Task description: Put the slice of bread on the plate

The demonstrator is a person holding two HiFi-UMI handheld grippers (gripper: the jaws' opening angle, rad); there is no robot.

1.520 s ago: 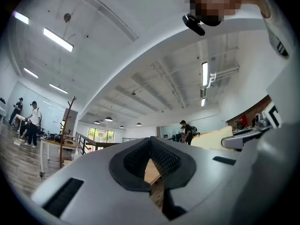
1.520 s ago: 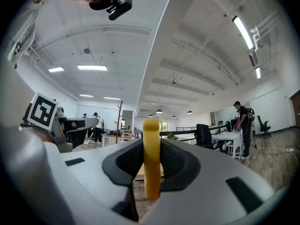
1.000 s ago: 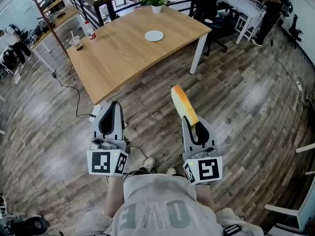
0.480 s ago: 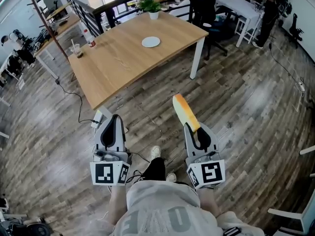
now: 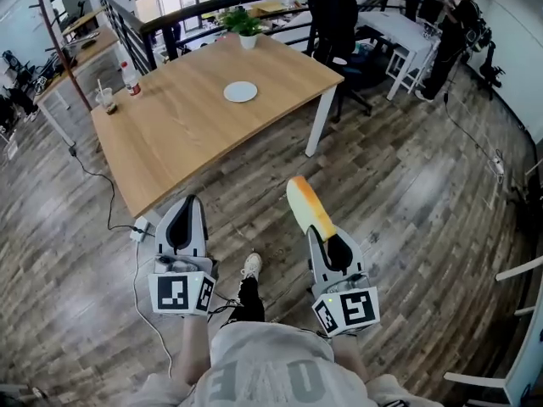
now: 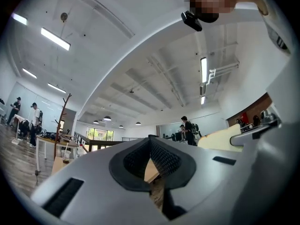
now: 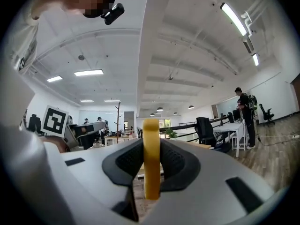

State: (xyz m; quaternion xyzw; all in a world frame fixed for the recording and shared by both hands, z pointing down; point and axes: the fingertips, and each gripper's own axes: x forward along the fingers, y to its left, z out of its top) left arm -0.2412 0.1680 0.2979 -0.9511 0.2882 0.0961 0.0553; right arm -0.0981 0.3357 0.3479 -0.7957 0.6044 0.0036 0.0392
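Note:
My right gripper [image 5: 325, 237] is shut on the slice of bread [image 5: 307, 208], a yellow slab with an orange crust that sticks out ahead of the jaws. In the right gripper view the bread [image 7: 151, 158] stands edge-on, clamped between both pads. My left gripper [image 5: 185, 217] is shut with nothing in it; its pads meet at the tip [image 6: 150, 142]. The white plate [image 5: 241, 91] lies on the wooden table [image 5: 170, 134], well ahead of both grippers. I hold both grippers over the floor, short of the table's near edge.
A plastic cup with a straw [image 5: 107, 101] and a bottle [image 5: 131, 78] stand at the table's left side, a potted plant [image 5: 246, 29] at its far end. A power strip with a cable [image 5: 140, 227] lies on the floor by the near corner. People stand at a white desk [image 5: 399, 32].
The table has come nearer in the head view and shifted left. Both grippers keep their pose, the bread still clamped in the right one. The person's shoe now shows between the grippers.

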